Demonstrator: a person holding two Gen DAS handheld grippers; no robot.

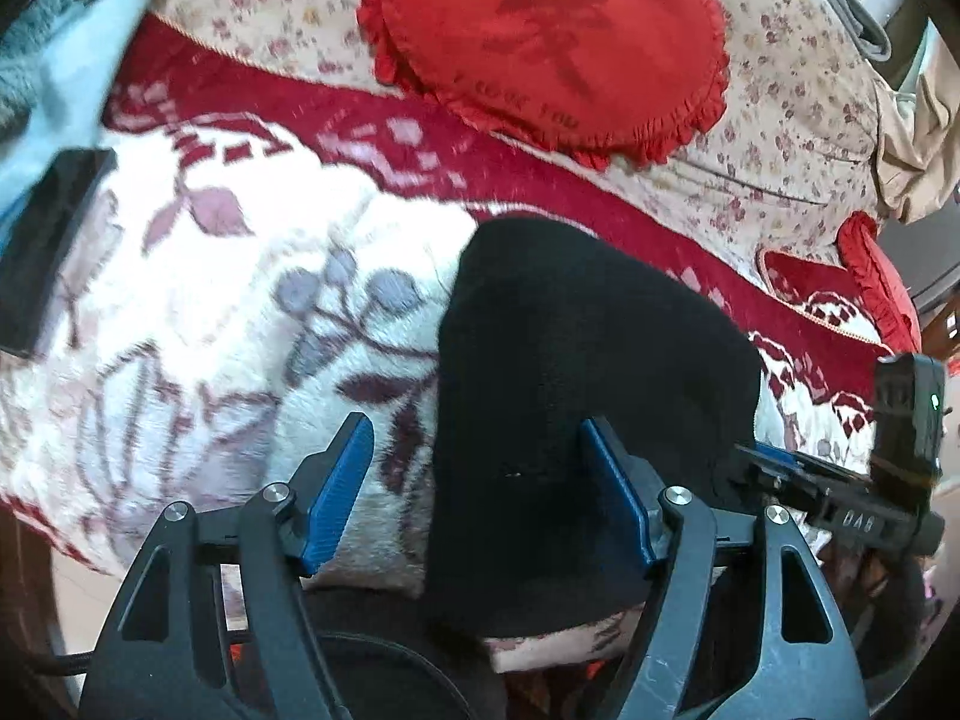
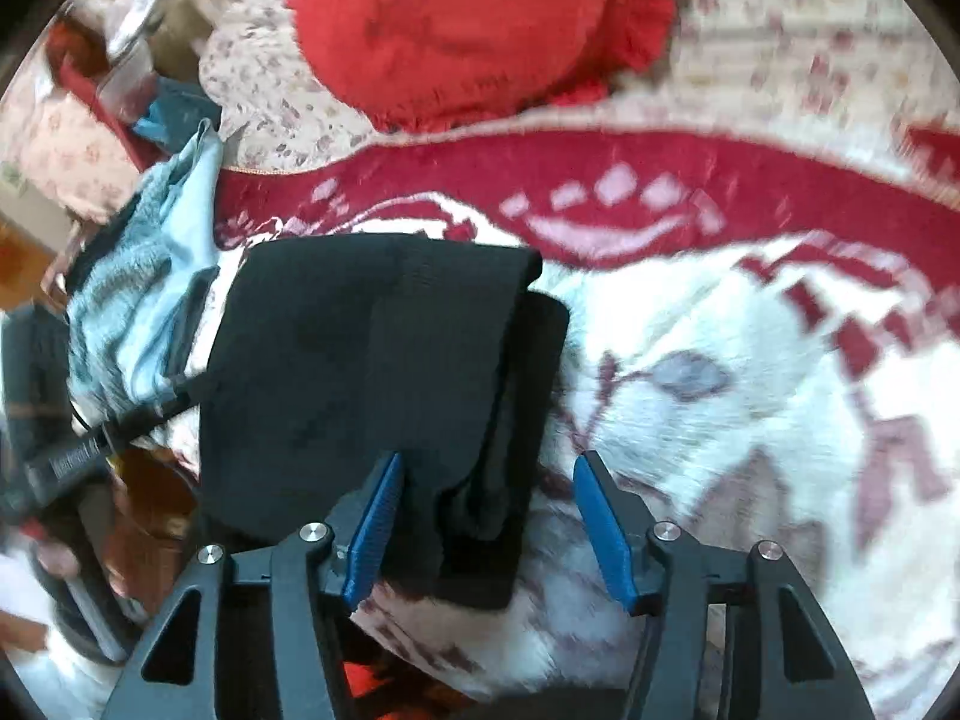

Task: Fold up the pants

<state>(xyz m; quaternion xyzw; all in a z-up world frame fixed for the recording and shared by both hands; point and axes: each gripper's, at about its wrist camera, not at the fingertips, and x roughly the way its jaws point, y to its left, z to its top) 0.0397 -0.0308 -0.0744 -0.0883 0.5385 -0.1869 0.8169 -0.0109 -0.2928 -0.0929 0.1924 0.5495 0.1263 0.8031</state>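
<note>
Presently, the black pants (image 2: 372,384) lie folded into a compact stack on the white-and-red patterned blanket (image 2: 750,420), near its front edge. The left gripper (image 1: 474,480) hangs over the stack's left edge with jaws spread, nothing pinched. The right gripper (image 2: 486,516) stands over the stack's right edge, jaws likewise spread, its blue pads clear of the cloth. A red frilled cushion (image 1: 540,42) rests beyond, on floral bedding (image 1: 792,120).

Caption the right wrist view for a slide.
Open right gripper over folded black pants on a red-and-white blanket, red cushion behind.
</note>
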